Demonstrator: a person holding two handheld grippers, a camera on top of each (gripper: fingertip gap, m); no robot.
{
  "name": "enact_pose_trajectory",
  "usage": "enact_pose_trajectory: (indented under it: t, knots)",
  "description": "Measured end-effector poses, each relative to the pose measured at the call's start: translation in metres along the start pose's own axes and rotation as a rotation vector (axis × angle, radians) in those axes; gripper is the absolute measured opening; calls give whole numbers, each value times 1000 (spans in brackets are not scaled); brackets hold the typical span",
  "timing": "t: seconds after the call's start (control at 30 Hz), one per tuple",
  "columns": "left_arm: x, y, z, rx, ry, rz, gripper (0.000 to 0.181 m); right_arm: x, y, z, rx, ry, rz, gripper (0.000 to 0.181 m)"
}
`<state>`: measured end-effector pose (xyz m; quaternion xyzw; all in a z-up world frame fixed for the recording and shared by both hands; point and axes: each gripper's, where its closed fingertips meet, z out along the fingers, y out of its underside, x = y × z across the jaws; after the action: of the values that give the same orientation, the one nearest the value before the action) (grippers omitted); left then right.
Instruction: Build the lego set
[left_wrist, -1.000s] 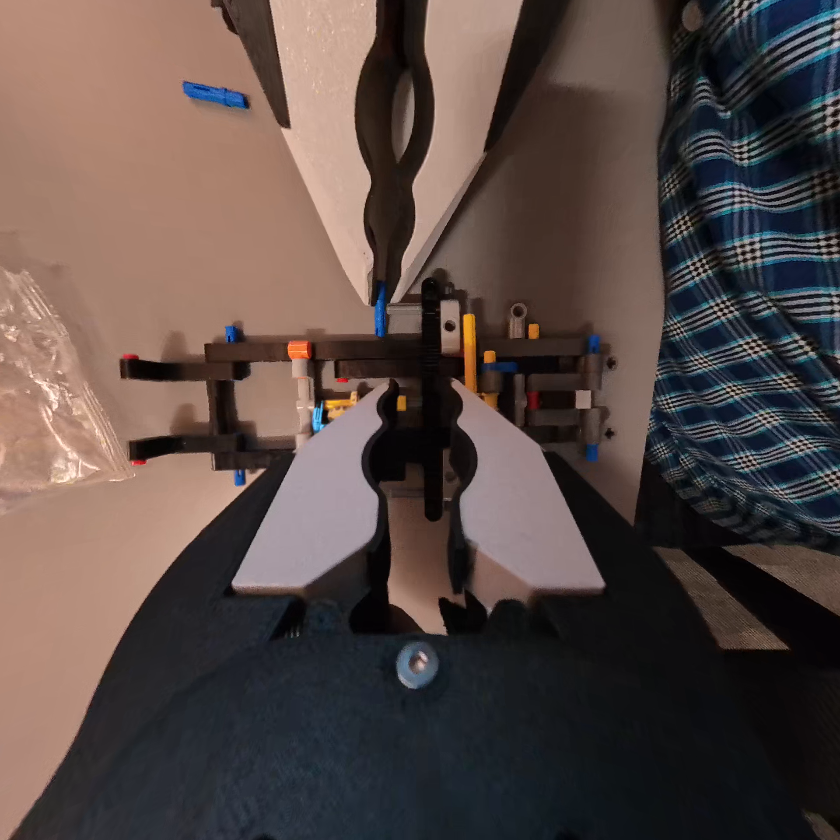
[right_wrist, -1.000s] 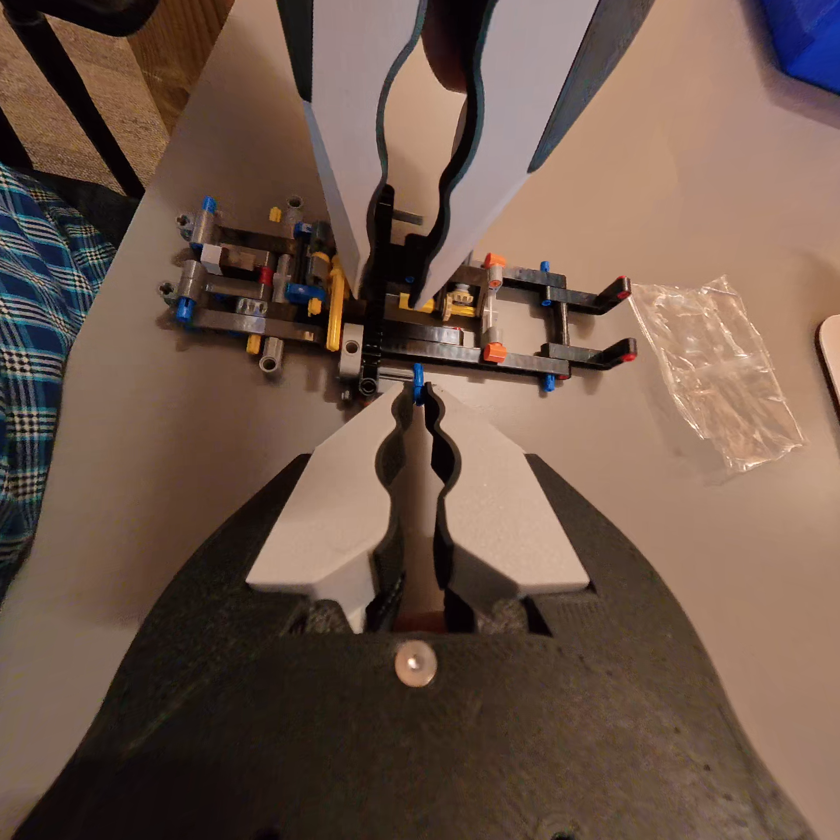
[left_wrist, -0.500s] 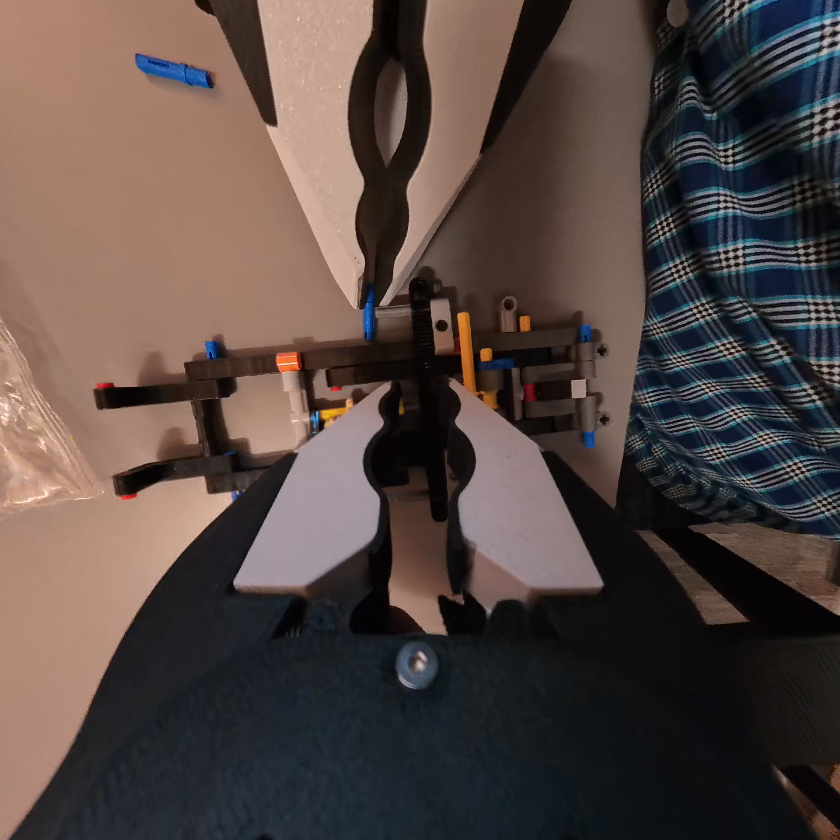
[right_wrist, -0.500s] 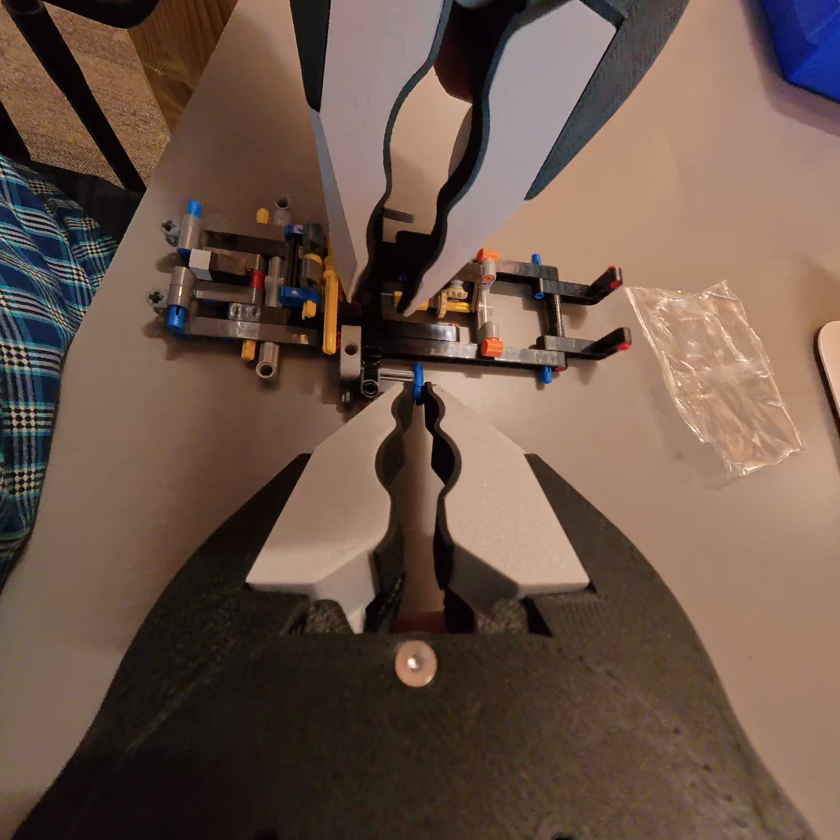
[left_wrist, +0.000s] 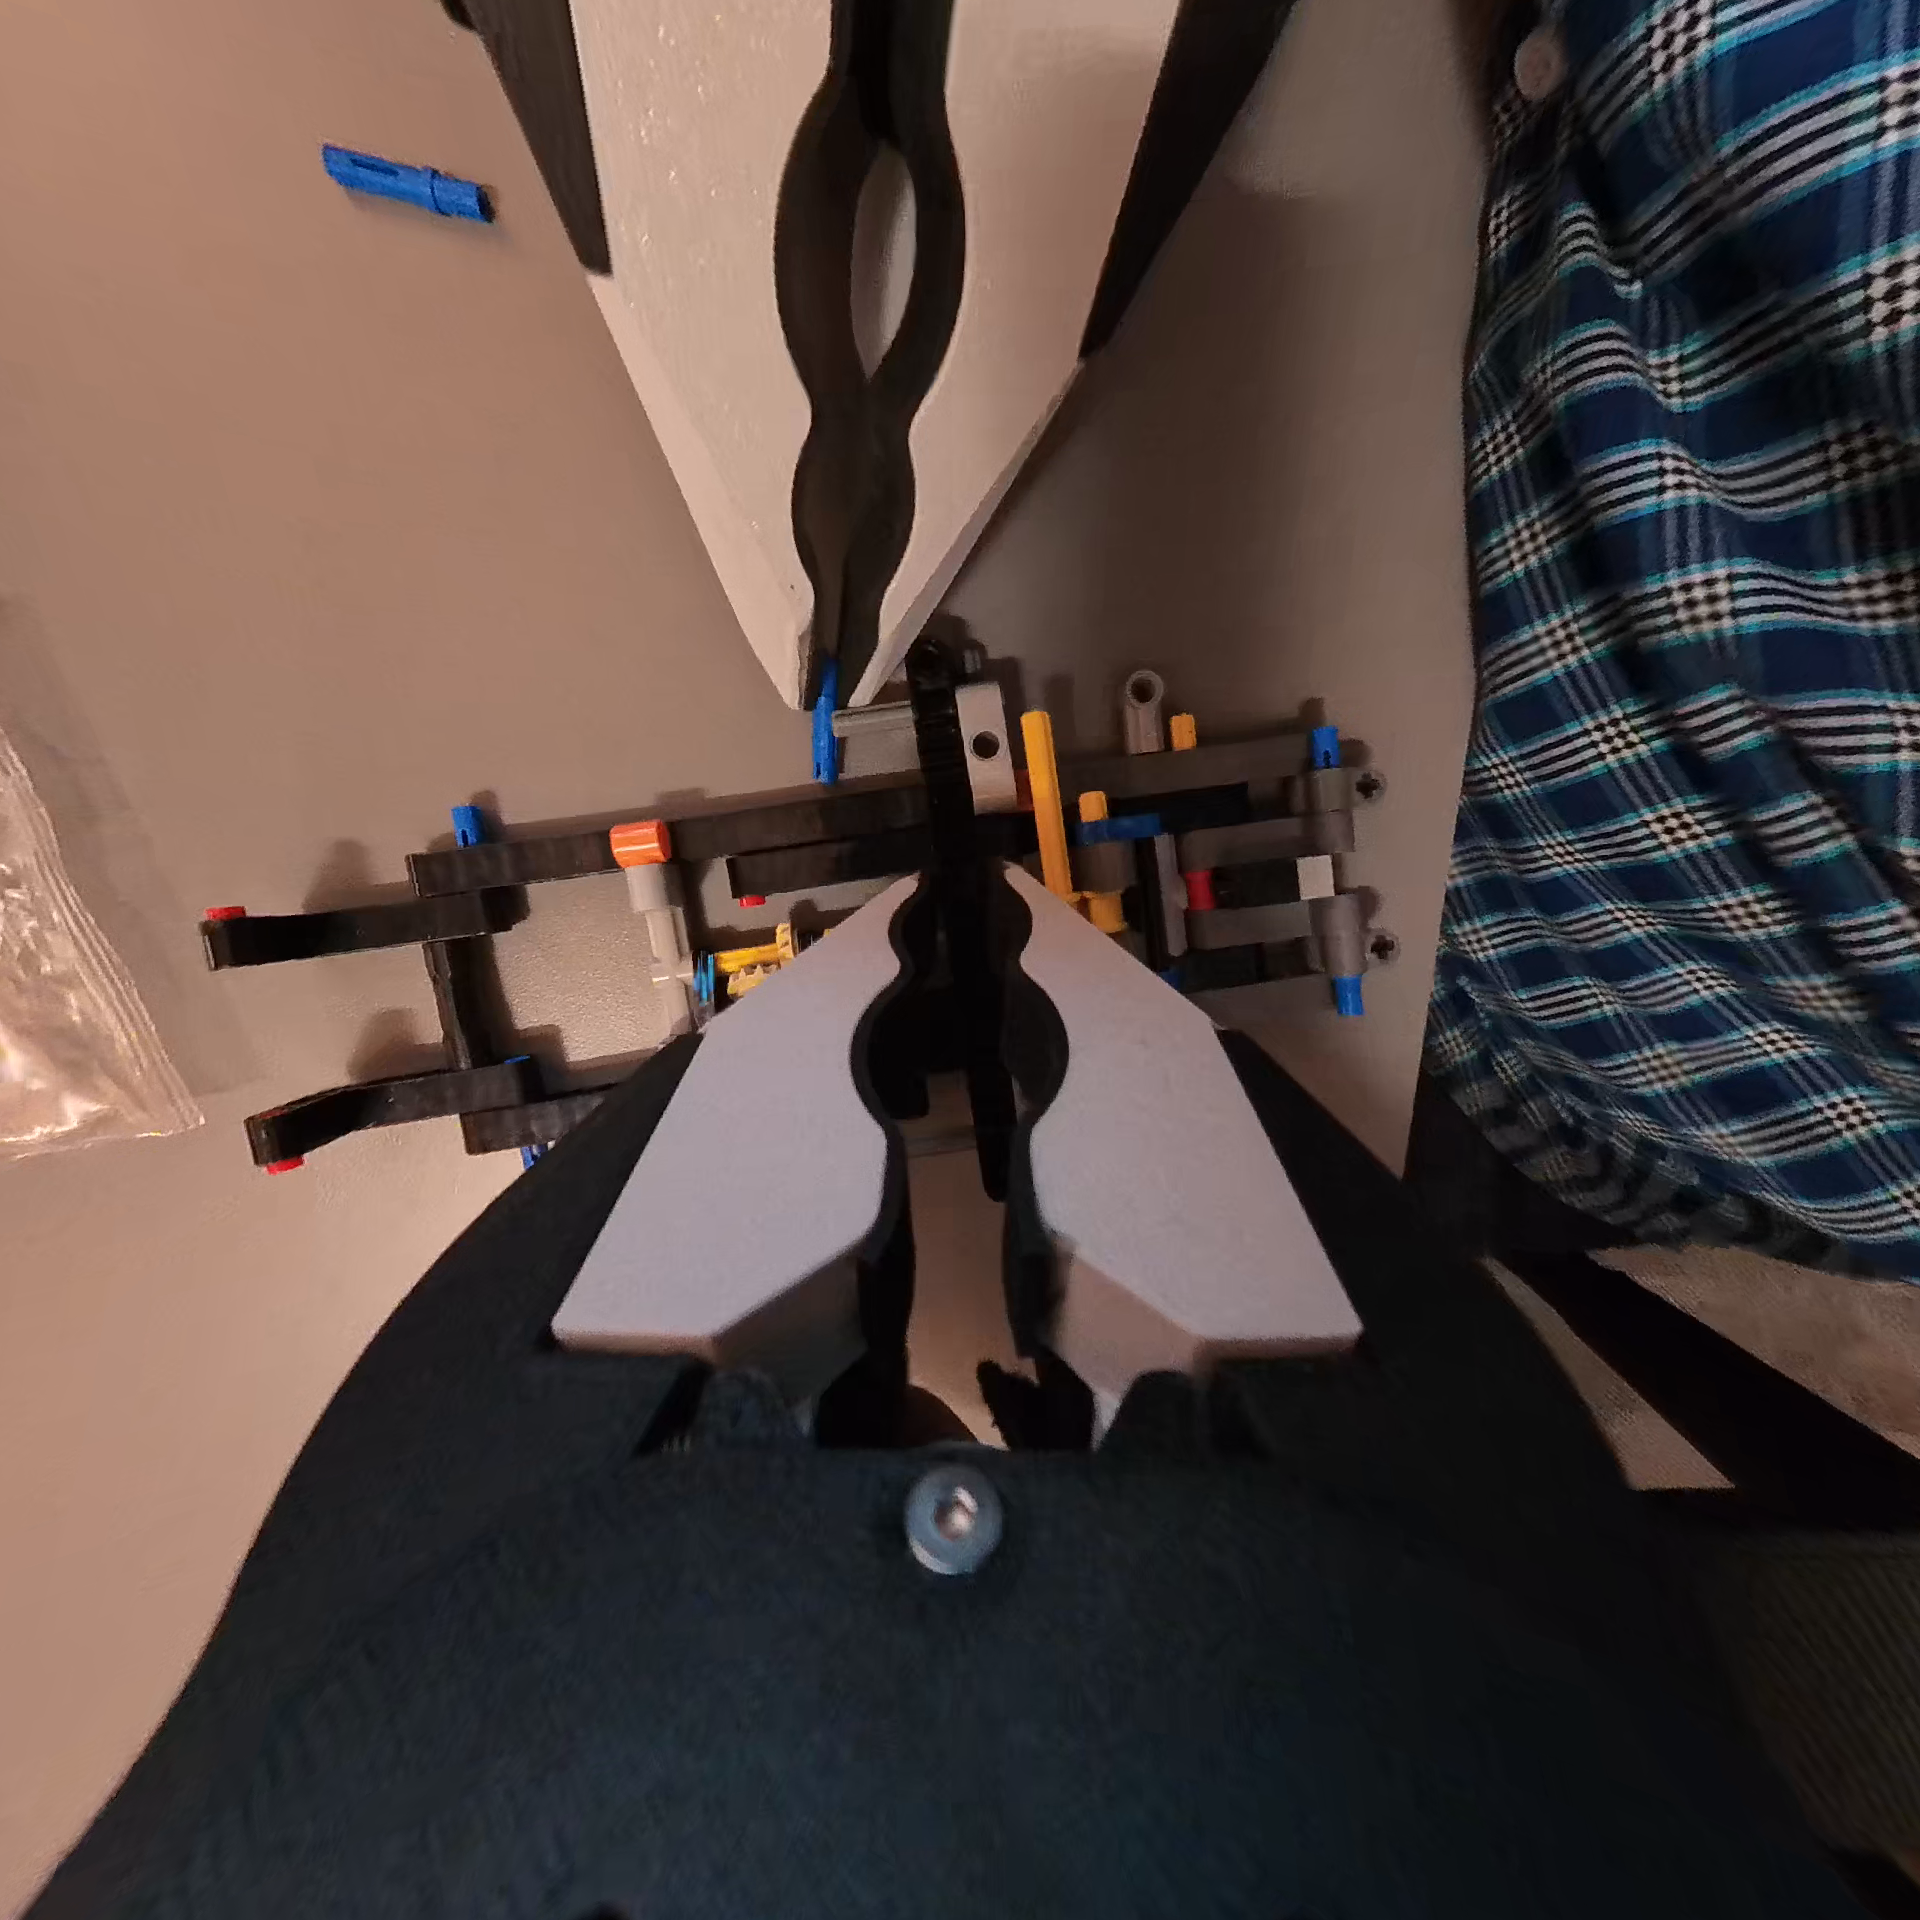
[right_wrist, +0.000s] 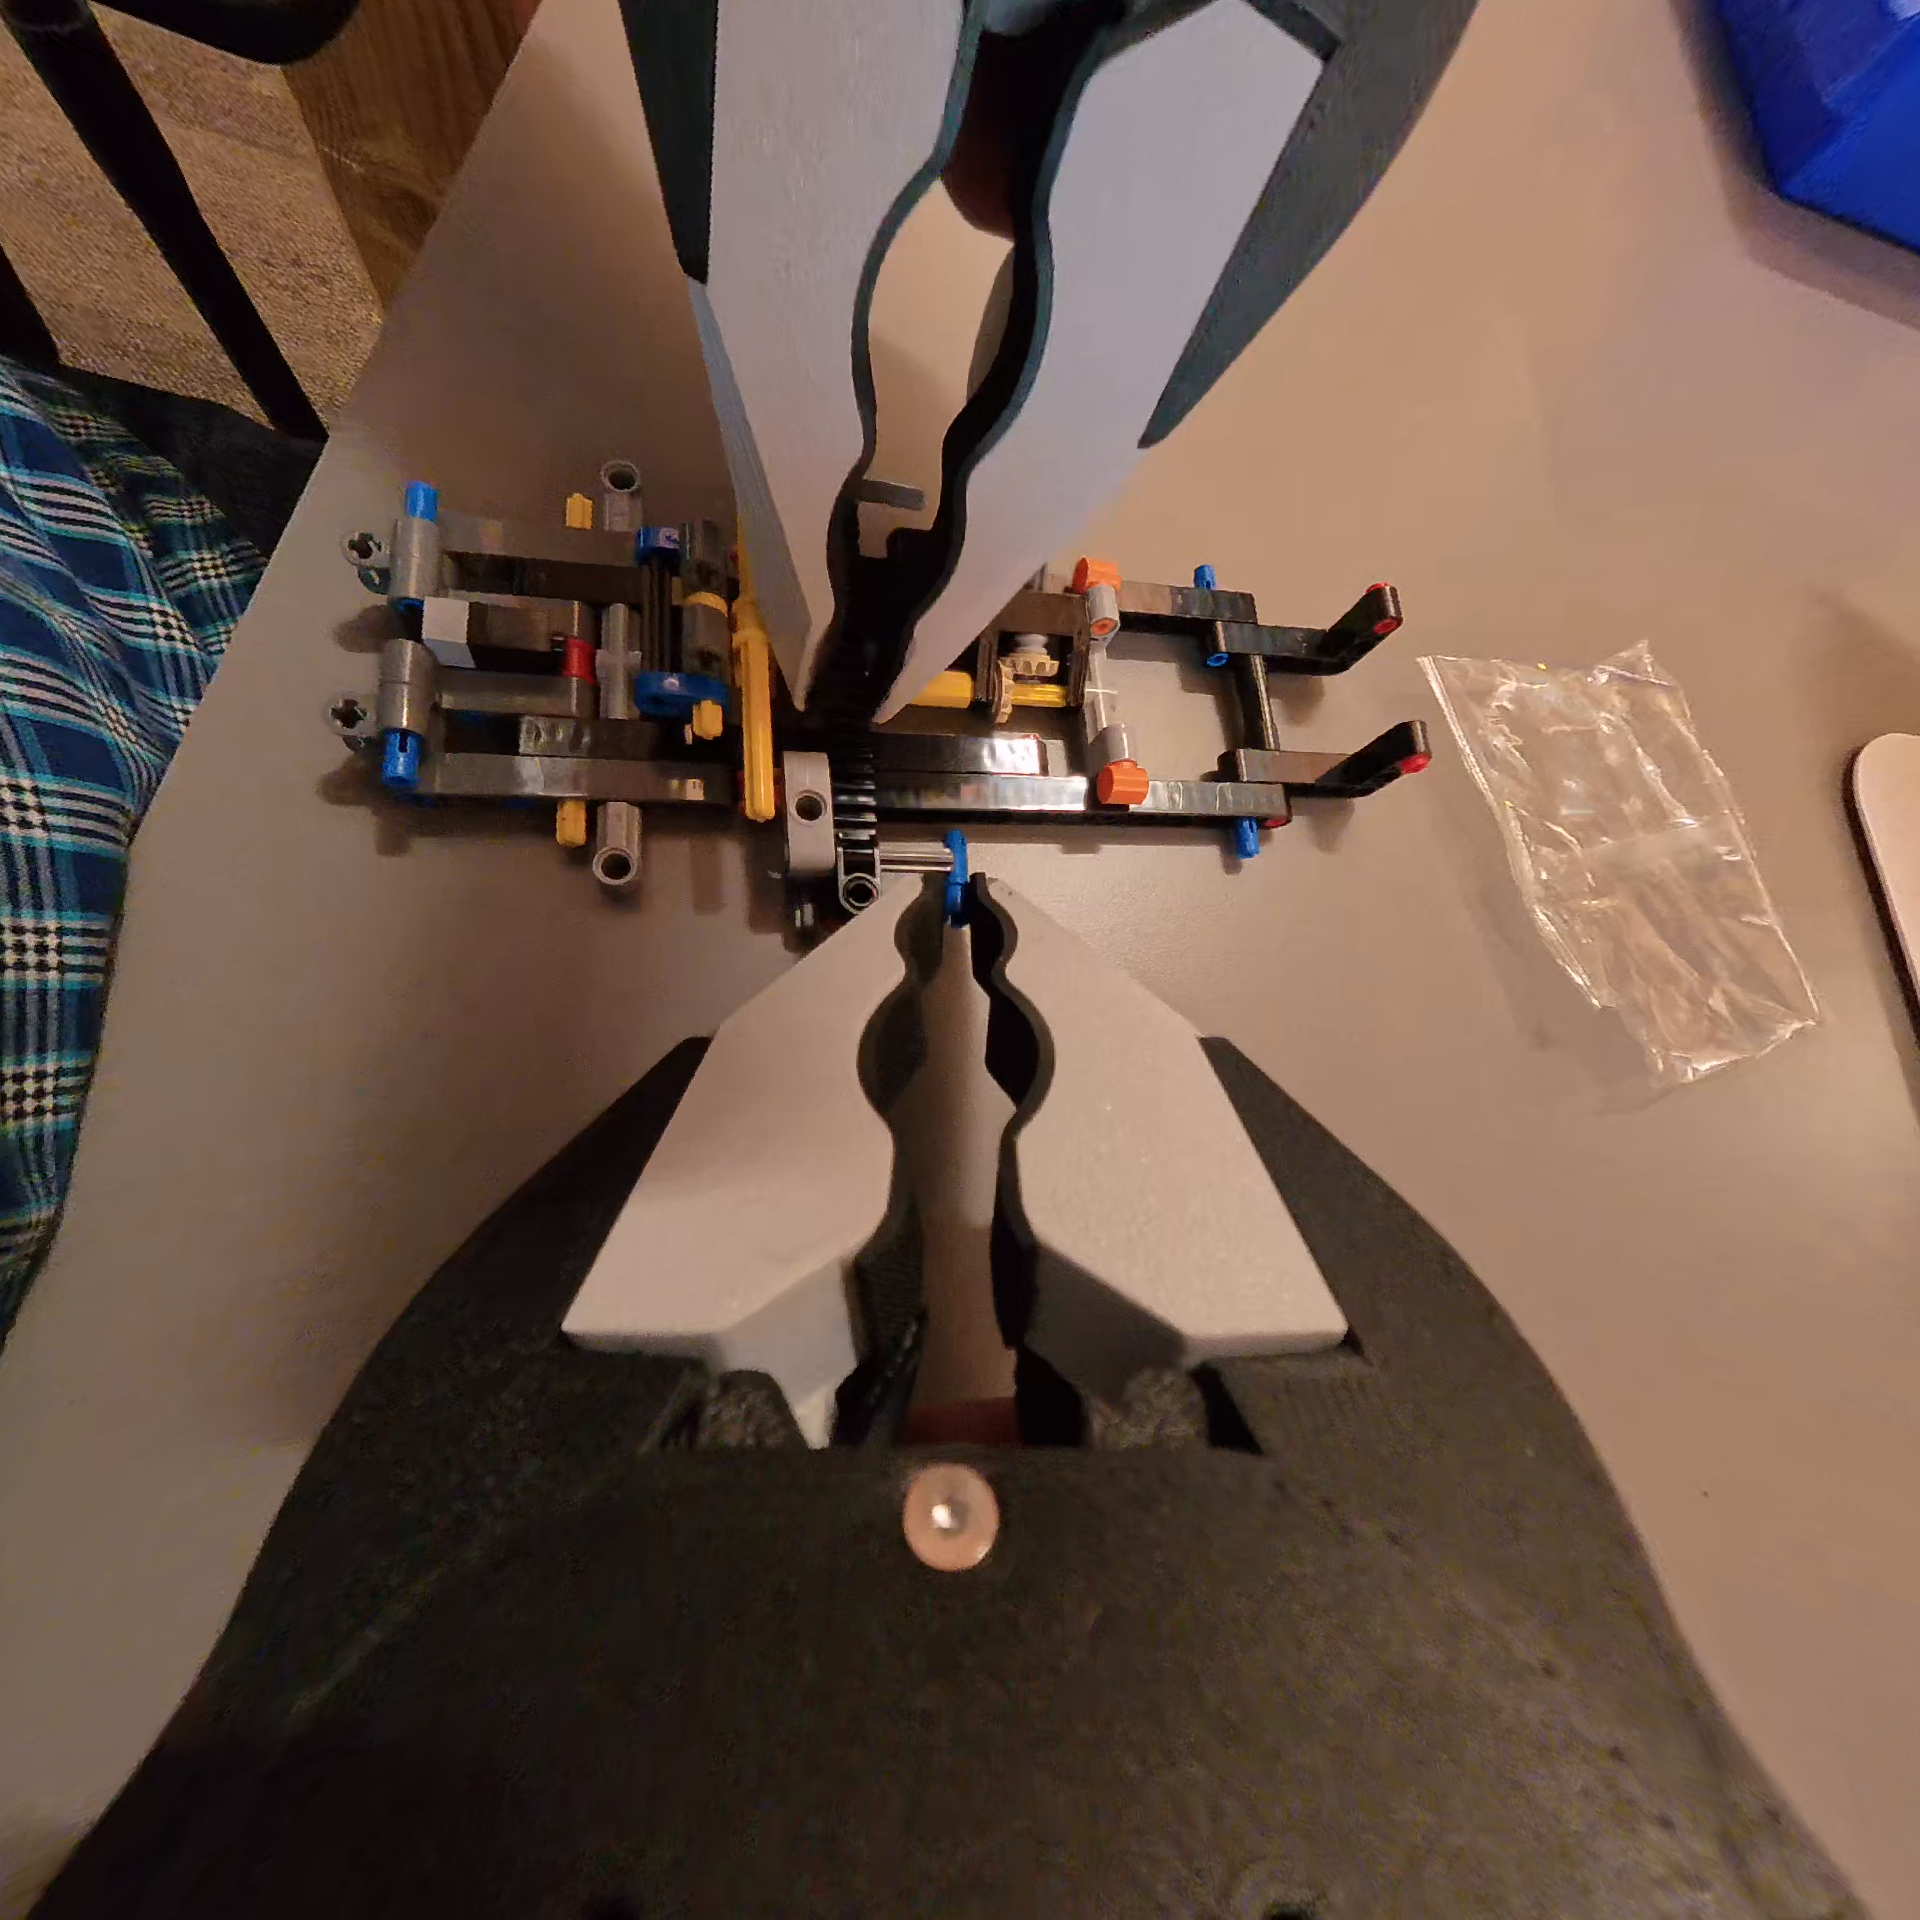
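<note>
Both grippers grip: left gripper (left_wrist: 961, 904) apparently clamps crosswise black rack (left_wrist: 951, 790); right gripper (right_wrist: 961, 899) pinches upright blue pin (right_wrist: 954, 878).

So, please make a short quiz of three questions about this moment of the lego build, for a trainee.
1. True or false: the right gripper pinches a blue pin at the model's near edge.
2. What does the left gripper close on? A) black toothed bar B) plastic bag C) orange connector
3. Which loose part lies on the table apart from the model?

Key: 1 true; 2 A; 3 a blue pin.
</note>
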<state>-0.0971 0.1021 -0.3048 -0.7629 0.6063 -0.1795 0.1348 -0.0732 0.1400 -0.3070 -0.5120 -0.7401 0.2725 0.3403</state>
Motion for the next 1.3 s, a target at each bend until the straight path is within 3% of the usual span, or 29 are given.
enact_pose_trajectory:
  t: [0.03, 0.37, 0.7, 1.3]
  knots:
    - [0, 0, 0, 17, -9, -4, 5, 0, 0, 0, 4, 1, 2, 2]
    - [3, 1, -5, 189, -90, 15, 5, 1, -6, -4, 43, -54, 66, 2]
    - [7, -9, -23, 450, -138, -31, 5, 2, -28, -10, 163, -146, 164, 2]
    - [30, -17, -27, 624, -126, -26, 5, -21, -38, -19, 222, -350, 138, 2]
